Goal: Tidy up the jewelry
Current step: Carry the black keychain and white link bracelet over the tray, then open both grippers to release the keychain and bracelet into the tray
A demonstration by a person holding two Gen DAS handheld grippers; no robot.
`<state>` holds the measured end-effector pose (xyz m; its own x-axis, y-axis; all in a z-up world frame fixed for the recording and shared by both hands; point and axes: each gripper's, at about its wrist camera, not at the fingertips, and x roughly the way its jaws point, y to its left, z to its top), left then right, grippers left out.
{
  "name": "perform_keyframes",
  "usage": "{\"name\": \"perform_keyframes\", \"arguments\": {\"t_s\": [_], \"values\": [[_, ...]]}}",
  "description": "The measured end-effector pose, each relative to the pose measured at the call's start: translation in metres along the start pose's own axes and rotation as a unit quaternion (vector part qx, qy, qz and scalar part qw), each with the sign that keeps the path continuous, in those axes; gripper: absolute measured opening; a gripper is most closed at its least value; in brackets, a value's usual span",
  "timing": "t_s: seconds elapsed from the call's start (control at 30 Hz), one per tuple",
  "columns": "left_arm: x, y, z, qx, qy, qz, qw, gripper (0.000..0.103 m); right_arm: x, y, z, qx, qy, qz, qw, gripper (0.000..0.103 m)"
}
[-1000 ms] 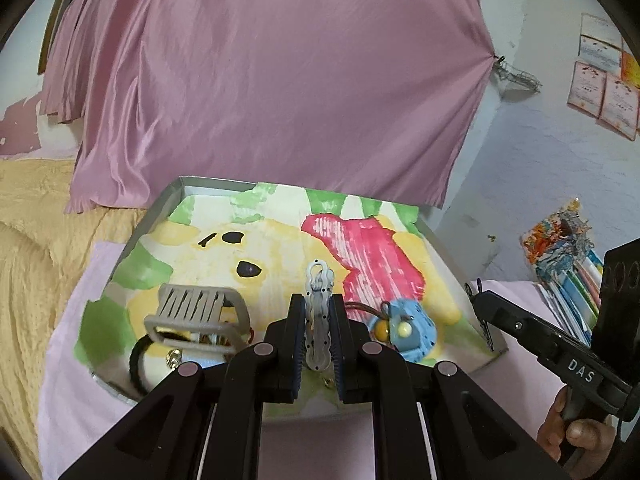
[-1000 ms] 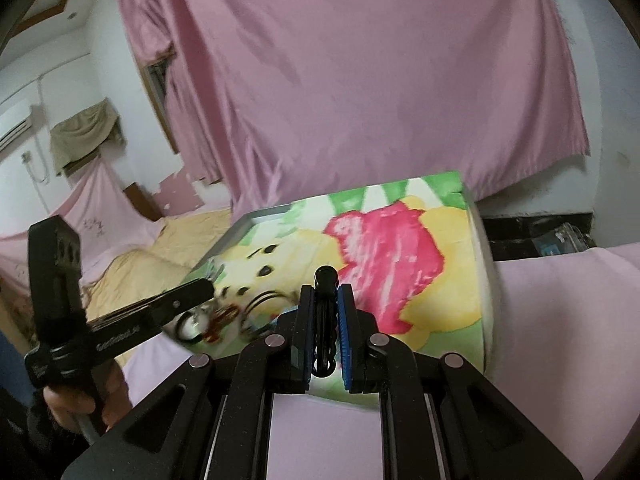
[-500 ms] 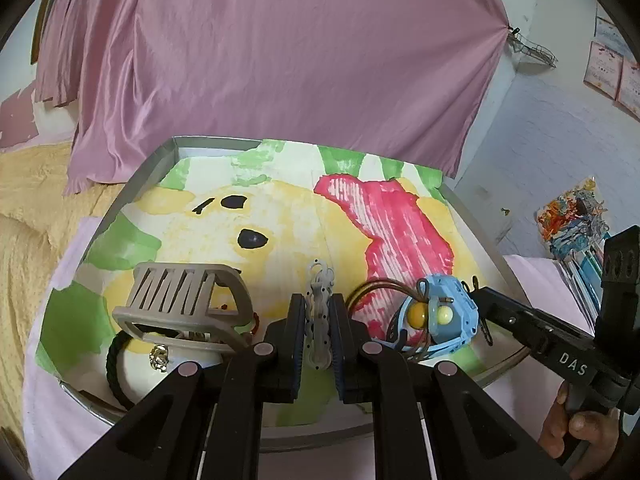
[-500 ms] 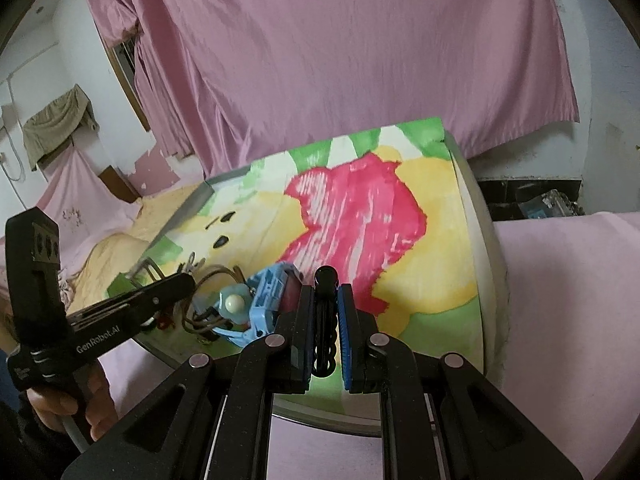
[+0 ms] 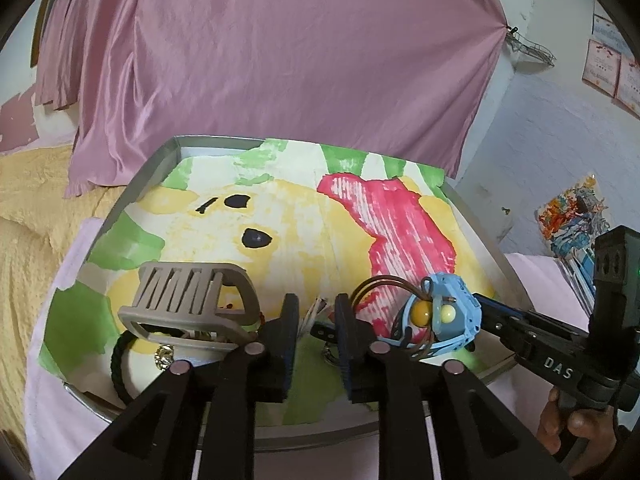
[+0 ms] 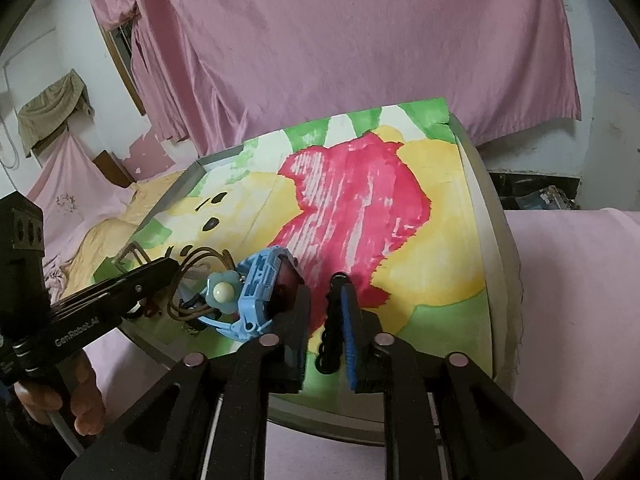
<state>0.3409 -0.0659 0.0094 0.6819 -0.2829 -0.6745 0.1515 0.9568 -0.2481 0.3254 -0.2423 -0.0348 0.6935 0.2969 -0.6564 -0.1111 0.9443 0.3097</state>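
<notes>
A metal tray lined with a painted sheet holds the jewelry. In the left wrist view my left gripper hangs low over the tray's near edge. Its jaws are opening, and a pale clip lies loose on the sheet between them. In the right wrist view my right gripper is opening too. A black beaded clip stands between its pads and leans only on the right one. A blue hair claw with yellow beads and brown rings lies between the two grippers.
A tan hair claw sits at the tray's near left, over a black band and a small gold charm. Pink cloth covers the surface and hangs behind. The far half of the tray holds only the painted sheet.
Both pairs of jaws have parted. The pale clip has dropped out of the left grip onto the sheet, and the black clip now stands loose. Both grippers sank closer to the tray.
</notes>
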Motion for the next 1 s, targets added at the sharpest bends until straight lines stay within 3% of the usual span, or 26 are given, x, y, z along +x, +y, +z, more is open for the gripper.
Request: {"name": "perform_keyframes", "arguments": {"t_s": [0.07, 0.4, 0.47, 0.6, 0.7, 0.87, 1.0], "values": [[-0.001, 0.0, 0.0, 0.0, -0.001, 0.0, 1.0, 0.018, -0.002, 0.0, 0.0, -0.001, -0.007, -0.006, 1.0, 0.033], [-0.018, -0.005, 0.0, 0.017, -0.041, 0.008, 0.999, 0.019, -0.023, -0.001, 0.001, -0.012, -0.054, -0.022, 0.998, 0.048], [-0.022, -0.005, 0.0, 0.018, -0.048, 0.009, 0.9986, 0.026, -0.028, -0.001, 0.001, -0.013, -0.067, -0.027, 0.997, 0.052], [-0.035, -0.003, -0.001, 0.011, -0.078, -0.002, 0.9969, 0.06, -0.039, 0.003, 0.001, -0.022, -0.091, -0.031, 0.995, 0.056], [-0.045, -0.001, -0.001, 0.01, -0.101, -0.001, 0.9948, 0.062, -0.05, 0.008, -0.001, -0.031, -0.115, -0.037, 0.992, 0.064], [-0.058, 0.001, -0.002, 0.001, -0.128, 0.005, 0.9917, 0.086, -0.067, 0.018, -0.003, -0.049, -0.154, -0.048, 0.986, 0.084], [-0.063, 0.002, -0.003, 0.002, -0.143, 0.02, 0.9896, 0.091, -0.08, 0.019, -0.003, -0.052, -0.183, -0.053, 0.98, 0.085]]}}
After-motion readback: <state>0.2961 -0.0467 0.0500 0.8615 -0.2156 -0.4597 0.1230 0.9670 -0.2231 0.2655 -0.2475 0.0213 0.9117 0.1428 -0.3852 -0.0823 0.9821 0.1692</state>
